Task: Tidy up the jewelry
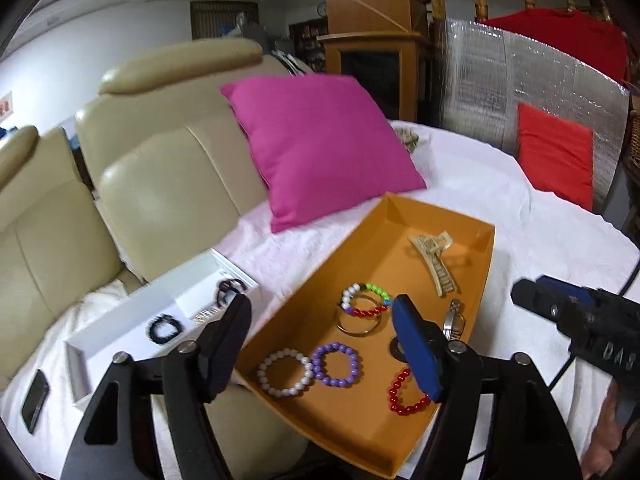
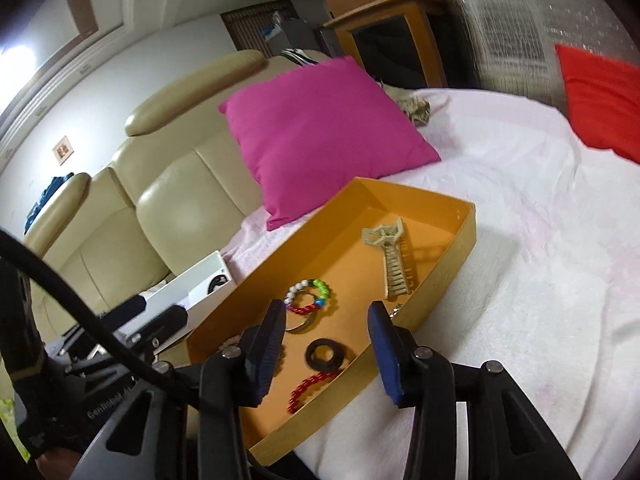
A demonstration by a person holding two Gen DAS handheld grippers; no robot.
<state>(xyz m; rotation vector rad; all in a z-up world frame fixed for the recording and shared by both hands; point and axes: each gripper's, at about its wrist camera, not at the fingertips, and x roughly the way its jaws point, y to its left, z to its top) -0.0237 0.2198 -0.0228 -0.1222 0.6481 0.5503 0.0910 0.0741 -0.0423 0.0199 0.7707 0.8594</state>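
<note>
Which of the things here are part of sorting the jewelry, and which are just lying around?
Part of the job:
orange tray
white organizer box
purple bead bracelet
white bead bracelet
red bead bracelet
multicolor bead bracelet
black ring
watch
beige hair claw

Just lying about:
pink cushion
red cushion
phone
</note>
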